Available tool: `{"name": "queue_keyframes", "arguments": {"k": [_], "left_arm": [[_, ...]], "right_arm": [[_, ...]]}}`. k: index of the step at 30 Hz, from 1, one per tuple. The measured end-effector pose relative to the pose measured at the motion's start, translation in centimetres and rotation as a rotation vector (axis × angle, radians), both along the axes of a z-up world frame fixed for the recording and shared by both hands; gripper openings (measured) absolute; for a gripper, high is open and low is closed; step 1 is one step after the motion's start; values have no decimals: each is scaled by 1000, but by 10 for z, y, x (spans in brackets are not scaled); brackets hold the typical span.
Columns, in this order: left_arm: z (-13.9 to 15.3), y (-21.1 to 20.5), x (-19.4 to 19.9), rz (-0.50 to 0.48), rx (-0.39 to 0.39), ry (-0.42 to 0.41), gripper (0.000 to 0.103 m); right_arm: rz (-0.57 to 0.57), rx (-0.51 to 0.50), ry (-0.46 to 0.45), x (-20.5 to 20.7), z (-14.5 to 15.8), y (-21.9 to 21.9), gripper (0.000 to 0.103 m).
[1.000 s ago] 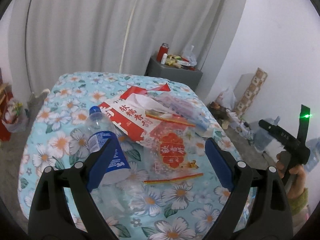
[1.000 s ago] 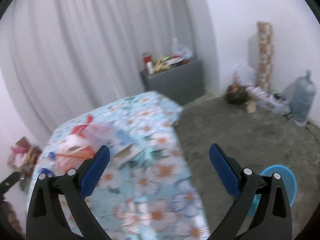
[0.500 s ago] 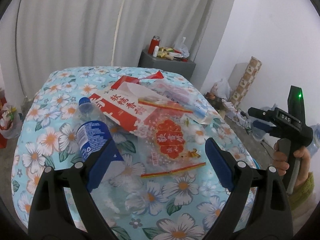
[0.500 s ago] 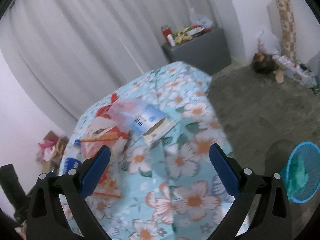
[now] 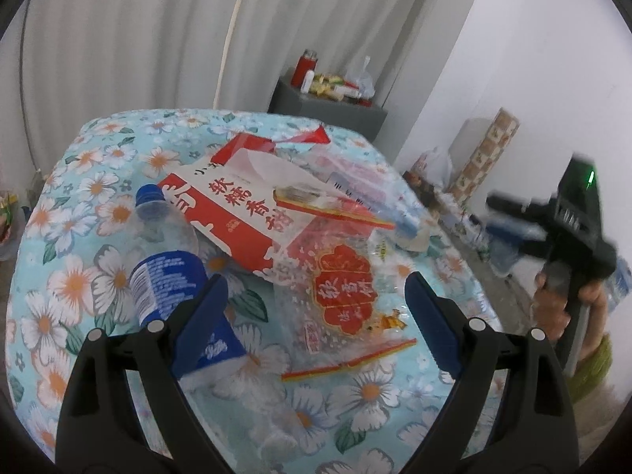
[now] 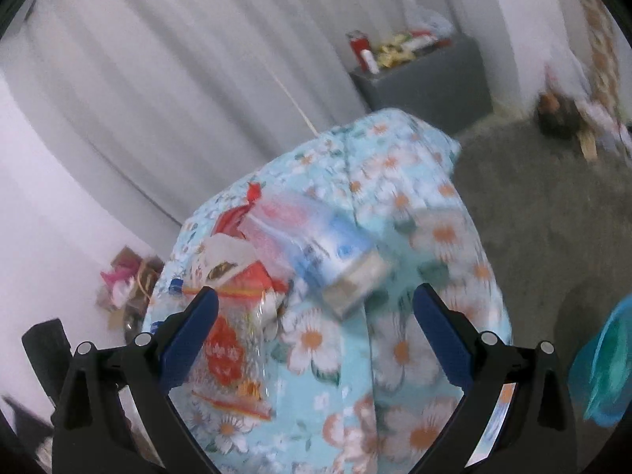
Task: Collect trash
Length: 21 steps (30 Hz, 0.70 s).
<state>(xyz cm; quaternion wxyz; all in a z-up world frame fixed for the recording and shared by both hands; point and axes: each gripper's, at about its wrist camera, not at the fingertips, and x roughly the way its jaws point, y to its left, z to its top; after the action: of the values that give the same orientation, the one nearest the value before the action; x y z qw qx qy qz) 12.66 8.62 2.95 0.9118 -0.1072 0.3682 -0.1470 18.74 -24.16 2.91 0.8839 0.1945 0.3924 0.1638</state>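
Left wrist view: left claw hangs spread wide and empty over the floral-clothed counter, lined up on the clear red-printed plastic bag. Right claw is released too, above the trash pile, probably picking a target.

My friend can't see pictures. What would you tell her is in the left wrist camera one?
The open left gripper hovers over a flowery tablecloth piled with trash: a clear plastic bottle with a blue label, a red and white box, and see-through wrappers with red print. At the right edge, a hand holds the other gripper.
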Motion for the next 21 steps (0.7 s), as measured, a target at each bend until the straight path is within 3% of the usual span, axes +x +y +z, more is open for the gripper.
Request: {"name": "queue_keyframes", "arguments": {"k": [5, 13, 21], "left_arm": [[-3, -7, 20, -16, 20, 50, 82], [-2, -9, 56, -33, -14, 108, 73], [-12, -20, 88, -60, 6, 183, 63]], "right_arm": [[98, -57, -3, 45, 15, 20, 96], [113, 130, 174, 110, -13, 21, 90], [67, 204, 289, 131, -35, 12, 78]]}}
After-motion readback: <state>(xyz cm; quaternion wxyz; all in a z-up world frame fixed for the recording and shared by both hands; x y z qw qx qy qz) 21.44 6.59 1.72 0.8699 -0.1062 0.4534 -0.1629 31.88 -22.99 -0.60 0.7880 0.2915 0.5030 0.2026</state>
